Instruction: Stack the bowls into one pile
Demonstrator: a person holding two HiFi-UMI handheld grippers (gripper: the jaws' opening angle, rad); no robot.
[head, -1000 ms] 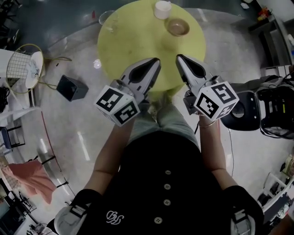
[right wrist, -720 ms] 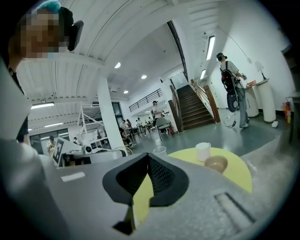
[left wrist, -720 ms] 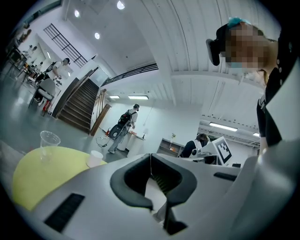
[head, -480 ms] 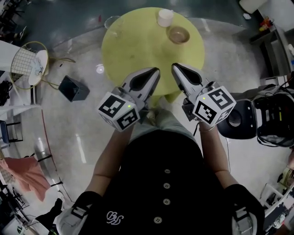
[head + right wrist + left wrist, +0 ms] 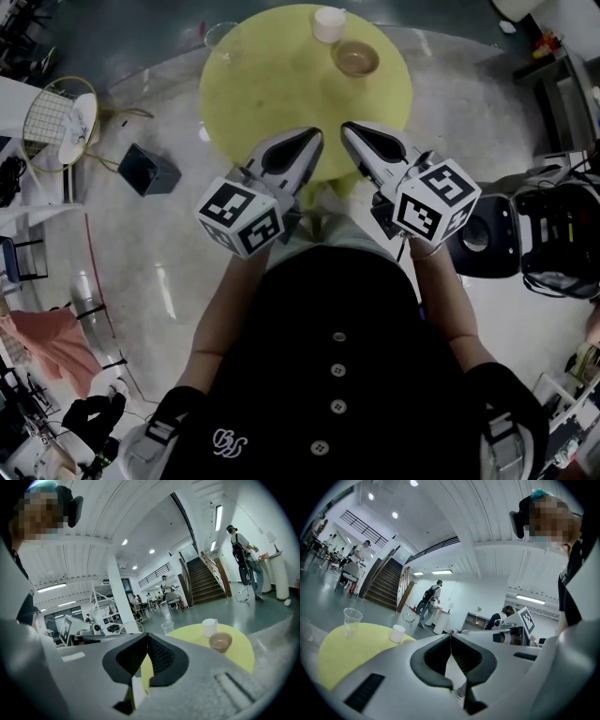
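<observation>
Brown bowl (image 5: 354,58) sits on the bench (image 5: 272,94), far side, a bit right of the bench's centre. It's the only bowl in view; can't tell if another is nested inside it. Looks rigid w/ a thin rim and smooth walls. Prob light, but slick and chippable. Take it at the rim on the side nearest you, one jaw inside and one outside. Don't squeeze hard, and set it down gently.

White cup (image 5: 328,23) stands at the bench's far edge, just beside the bowl, not touching. That's your tight spot, so come in from the bench's near side to avoid knocking it. Clear plastic cup (image 5: 218,37) is at the bench's far-left edge, well apart from the bowl, and prob tips easily.

Rest of the bench top is bare, so there's plenty of room for a level approach.

Left claw (image 5: 315,137) and right claw (image 5: 345,127) hang over the bench's near edge, tips angled toward each other. Both have jaws together w/ nothing in them, so open one before you reach. Black box (image 5: 150,169) is on the floor (image 5: 169,272) left of the bench, out of your way.
</observation>
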